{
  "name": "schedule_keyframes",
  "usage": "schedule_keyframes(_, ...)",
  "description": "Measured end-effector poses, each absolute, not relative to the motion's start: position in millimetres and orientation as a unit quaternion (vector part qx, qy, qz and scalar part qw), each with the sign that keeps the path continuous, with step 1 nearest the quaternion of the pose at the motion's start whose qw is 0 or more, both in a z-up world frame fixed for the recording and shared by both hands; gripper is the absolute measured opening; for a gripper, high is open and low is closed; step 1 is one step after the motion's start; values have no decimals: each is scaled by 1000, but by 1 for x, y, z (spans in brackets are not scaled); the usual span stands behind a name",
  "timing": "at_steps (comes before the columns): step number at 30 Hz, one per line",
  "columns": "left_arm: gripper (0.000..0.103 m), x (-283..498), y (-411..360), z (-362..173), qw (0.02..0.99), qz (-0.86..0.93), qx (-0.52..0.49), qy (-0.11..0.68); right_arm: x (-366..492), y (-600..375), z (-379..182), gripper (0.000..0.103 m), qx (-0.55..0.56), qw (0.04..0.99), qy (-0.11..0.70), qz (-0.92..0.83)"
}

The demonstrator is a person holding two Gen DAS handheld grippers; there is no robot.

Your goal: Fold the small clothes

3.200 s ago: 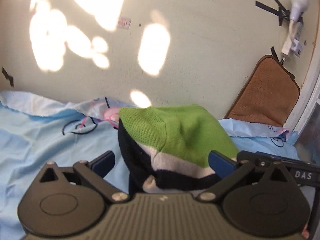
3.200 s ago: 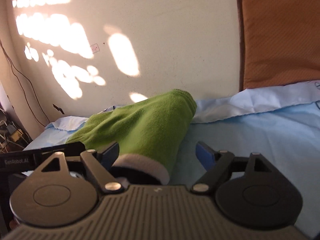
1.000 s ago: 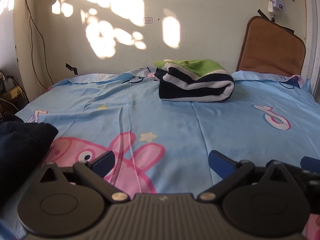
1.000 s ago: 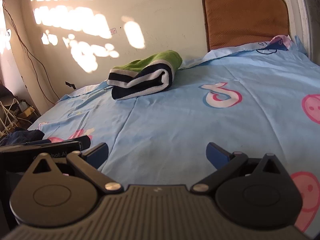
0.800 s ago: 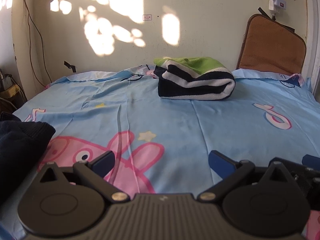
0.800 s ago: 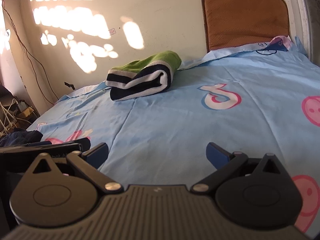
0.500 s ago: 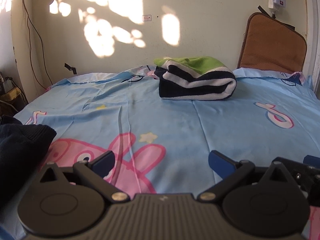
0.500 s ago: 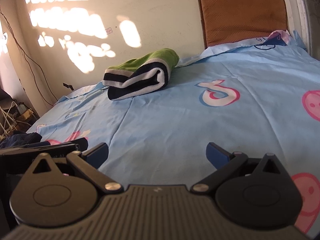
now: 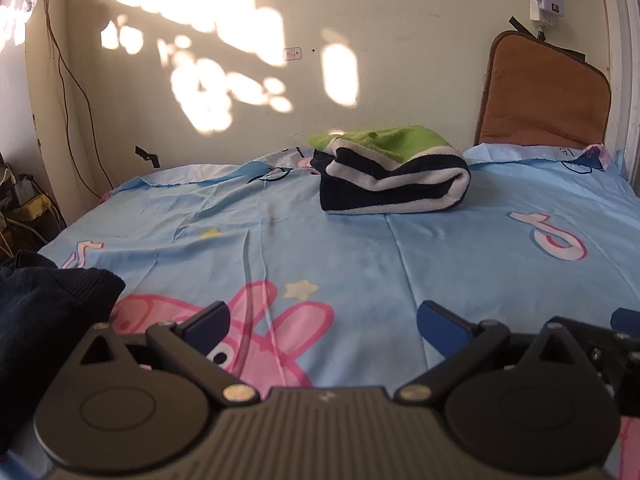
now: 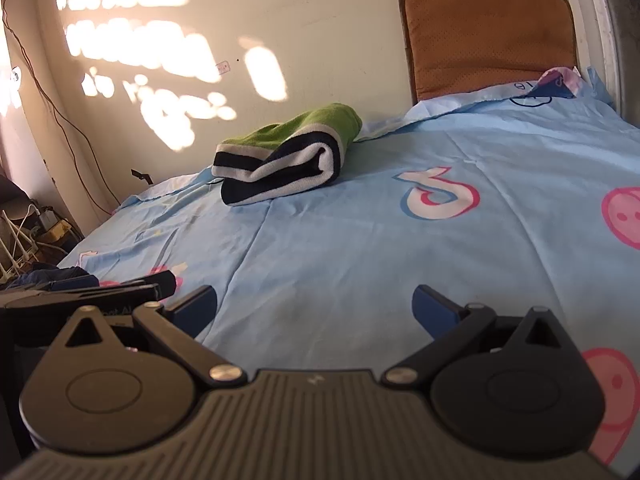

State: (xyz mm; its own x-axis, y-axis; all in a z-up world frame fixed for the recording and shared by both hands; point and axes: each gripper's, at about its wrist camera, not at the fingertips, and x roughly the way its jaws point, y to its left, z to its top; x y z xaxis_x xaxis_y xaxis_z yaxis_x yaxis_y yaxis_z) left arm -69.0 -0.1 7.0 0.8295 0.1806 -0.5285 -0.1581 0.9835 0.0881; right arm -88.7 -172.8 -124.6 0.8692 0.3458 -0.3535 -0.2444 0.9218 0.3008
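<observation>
A: Where is the folded garment?

B: At the far end of the bed sheet, near the wall, left of the brown cushion.

A: And the 2 grippers?

B: Left gripper and right gripper both gape wide and empty, low over the near sheet. A dark cloth, maybe another garment, lies near left.

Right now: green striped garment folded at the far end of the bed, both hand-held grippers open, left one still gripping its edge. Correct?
Not quite. The left hand-held gripper grips nothing: the left wrist view shows its fingers apart over bare sheet, well short of the green striped garment. The rest holds: the garment lies folded at the far end, and the right hand-held gripper is open too.
</observation>
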Motion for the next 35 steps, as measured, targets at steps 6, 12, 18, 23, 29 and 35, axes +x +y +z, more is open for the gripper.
schedule_keyframes(6,103,-69,-4,8,956,96,36,275,-88,-172,-125,103,124,959,204,154)
schedule_keyframes(12,103,-69,-4,8,957,91,34,274,-88,-172,-125,103,124,959,205,154)
schedule_keyframes(18,103,-69,-5,7,957,85,33,276,-89,-171,-125,103,122,959,204,156)
schedule_keyframes(23,103,-69,-3,7,955,76,24,284,-88,-172,-125,103,122,958,204,157)
schedule_keyframes(29,103,-70,-4,5,954,65,20,291,-89,-172,-125,103,121,958,205,159)
schedule_keyframes(35,103,-69,-5,3,954,61,22,294,-89,-172,-125,103,120,958,205,160)
